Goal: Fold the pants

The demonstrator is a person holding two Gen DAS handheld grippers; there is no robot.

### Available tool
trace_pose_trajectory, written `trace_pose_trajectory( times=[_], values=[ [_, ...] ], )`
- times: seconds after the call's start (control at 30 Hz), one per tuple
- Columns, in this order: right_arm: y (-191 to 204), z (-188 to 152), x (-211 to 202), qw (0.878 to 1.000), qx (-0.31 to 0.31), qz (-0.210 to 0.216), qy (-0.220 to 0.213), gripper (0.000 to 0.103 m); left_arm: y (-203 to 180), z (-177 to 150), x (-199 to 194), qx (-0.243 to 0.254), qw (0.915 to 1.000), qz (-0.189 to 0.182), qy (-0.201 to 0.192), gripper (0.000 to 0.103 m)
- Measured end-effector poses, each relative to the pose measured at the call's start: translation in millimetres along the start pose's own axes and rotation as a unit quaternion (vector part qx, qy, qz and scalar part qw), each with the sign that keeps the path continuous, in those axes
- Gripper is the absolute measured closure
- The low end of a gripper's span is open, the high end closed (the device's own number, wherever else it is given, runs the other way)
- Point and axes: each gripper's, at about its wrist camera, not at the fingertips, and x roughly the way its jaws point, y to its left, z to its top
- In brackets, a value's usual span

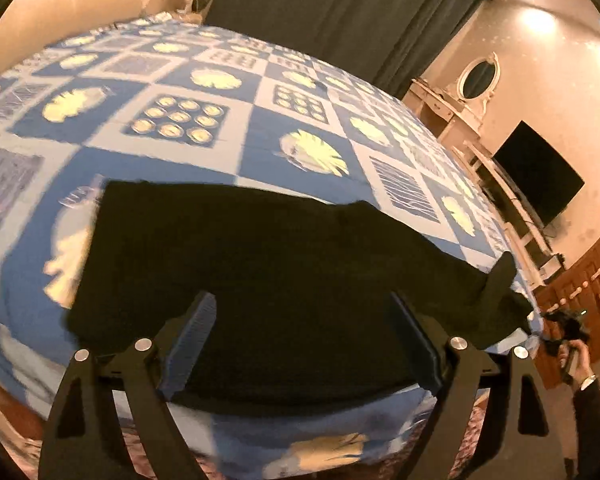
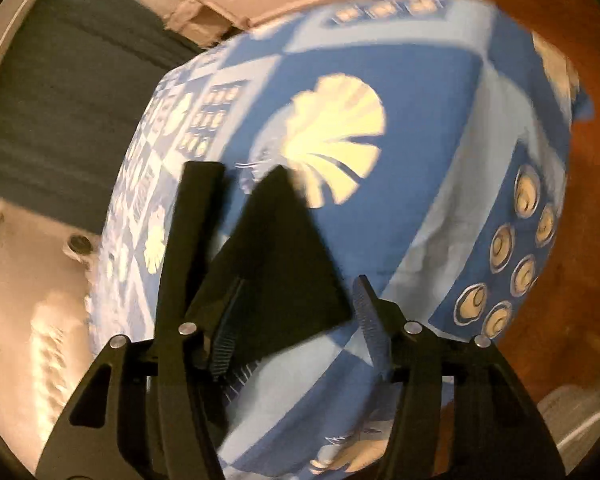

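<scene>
Black pants lie flat on the bed near its front edge, stretched from left to right in the left wrist view. My left gripper is open just above the pants' near edge, holding nothing. In the right wrist view one end of the pants lies on the bedspread as a dark pointed shape. My right gripper is open, with its fingers either side of that end and nothing clamped. The right gripper also shows in the left wrist view, at the pants' right end.
The bed carries a blue and white patterned bedspread with yellow shell prints. A dark curtain hangs behind it. A dressing table with an oval mirror, a television and a wooden cabinet stand at the right.
</scene>
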Motion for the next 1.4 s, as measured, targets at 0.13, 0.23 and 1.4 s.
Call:
trace_pose_trajectory(
  times=[0.13,0.23,1.4],
  values=[
    [-5.5,-2.8,18.2,1.0,0.012,0.002,0.029,0.048,-10.2,-7.8,20.8,-0.013,0.9997,-0.003,0.019,0.018],
    [-1.9,-6.2,24.9,1.0,-0.002,-0.007,0.023,0.049,-14.3,-14.4,28.5,-0.017,0.9995,-0.002,0.028,0.018],
    [55.6,82.0,42.9,0.975,-0.199,-0.1,0.006,0.047,-7.2,-24.7,44.6,-0.014,0.9988,0.001,0.046,0.017]
  ],
)
